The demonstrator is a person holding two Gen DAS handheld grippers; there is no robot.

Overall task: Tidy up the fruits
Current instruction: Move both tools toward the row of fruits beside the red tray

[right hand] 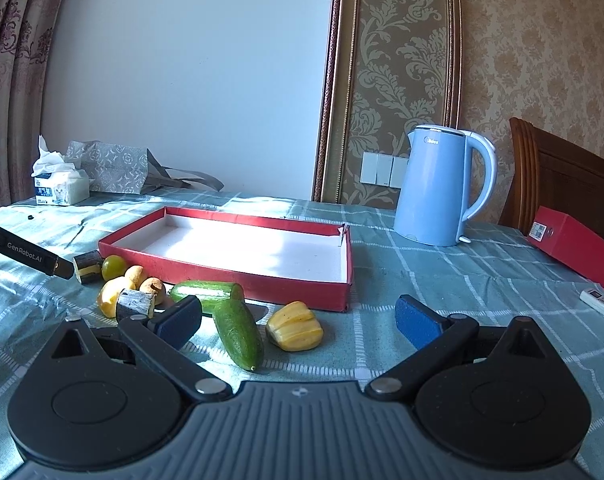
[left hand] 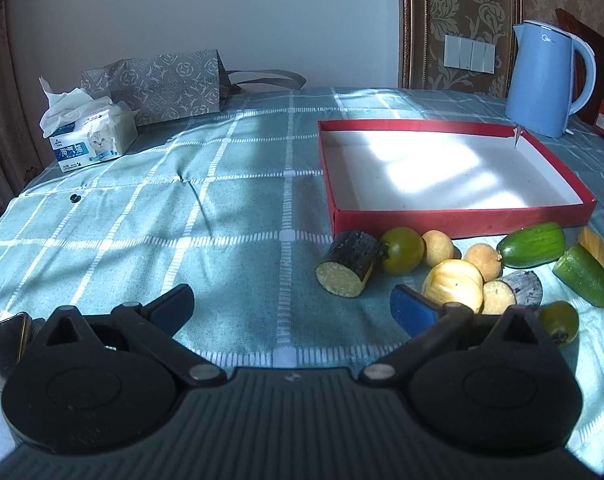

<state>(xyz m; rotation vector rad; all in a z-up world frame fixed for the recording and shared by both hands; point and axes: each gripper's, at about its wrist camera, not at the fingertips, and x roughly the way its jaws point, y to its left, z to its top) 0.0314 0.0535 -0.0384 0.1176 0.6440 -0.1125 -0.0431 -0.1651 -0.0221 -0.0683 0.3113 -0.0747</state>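
Both my claws are spread wide and carrying nothing. My right gripper (right hand: 298,320) hovers low over the teal checked tablecloth (right hand: 441,280), and right between its blue pads lie the two pieces I like best: a green cucumber half (right hand: 238,338) and a yellow ribbed jackfruit-like segment (right hand: 294,331). The cucumber's long axis runs almost straight away from me, tip toward the camera, cut end toward the shallow red cardboard tray with a white floor (right hand: 254,280). That's awkward; my fingers close across it, which is fine, so I'd judge a straight drop works.

The tray sits just behind the produce, empty, its near wall almost touching the second cucumber half (right hand: 206,290).

My left gripper (left hand: 292,308) hangs over bare cloth, with the pile off to its right: a dark-skinned eggplant chunk (left hand: 347,266), a green tomato (left hand: 401,249), a pale yellow fruit (left hand: 455,282) right behind its right pad. Nothing lies between those fingers.

So the right claw is nearer the cucumber, the left nearer the eggplant. A blue electric kettle (right hand: 437,188) stands beyond the tray's far right corner, well clear.
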